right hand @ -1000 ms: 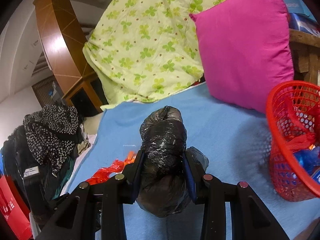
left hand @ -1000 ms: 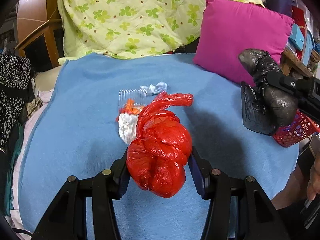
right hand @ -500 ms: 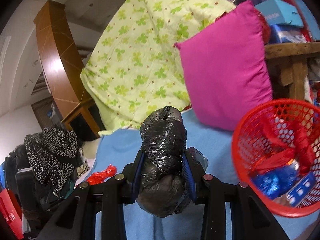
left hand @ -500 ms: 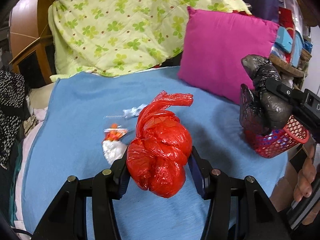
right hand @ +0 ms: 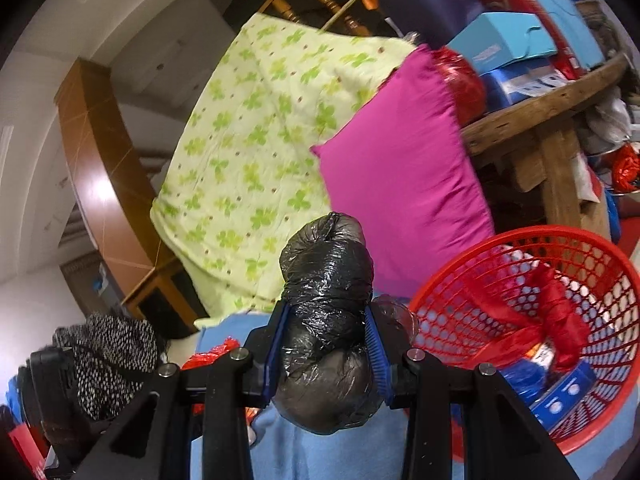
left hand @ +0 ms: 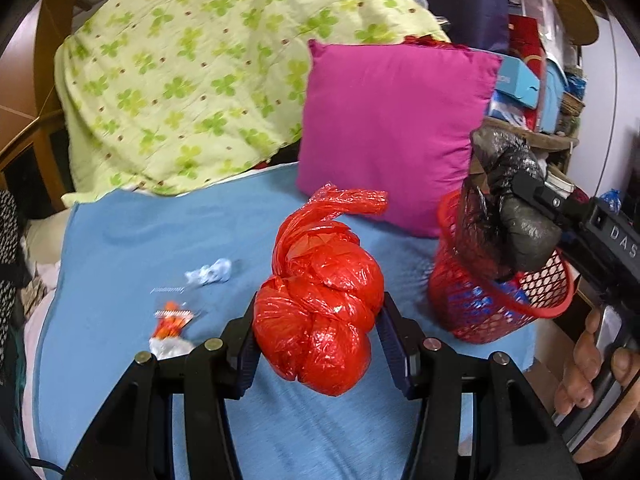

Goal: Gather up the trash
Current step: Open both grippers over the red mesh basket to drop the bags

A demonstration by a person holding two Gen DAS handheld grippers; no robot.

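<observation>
A knotted red plastic bag (left hand: 320,304) hangs above the blue bedspread (left hand: 132,240), pinched between the pads of my left gripper (left hand: 318,344). My right gripper (right hand: 326,344) is shut on a knotted black plastic bag (right hand: 326,320); the left wrist view shows that black bag (left hand: 504,216) held just above the red mesh basket (left hand: 480,312). The basket (right hand: 532,320) stands at the bed's right edge and holds red and blue wrappers. Loose scraps remain on the bedspread: a crumpled white-blue paper (left hand: 210,273), an orange-and-clear wrapper (left hand: 172,318) and a white wad (left hand: 170,347).
A magenta pillow (left hand: 392,132) leans behind the basket, with a green clover quilt (left hand: 192,80) piled at the head of the bed. A cluttered wooden shelf (right hand: 548,100) stands to the right. Spotted clothing (right hand: 108,352) lies off the bed's left side. A hand (left hand: 592,364) grips the right tool.
Both grippers have risen and swung right toward the basket, each still holding its bag. The black bag now hangs over the basket's rim, and the scraps lie farther left below.
</observation>
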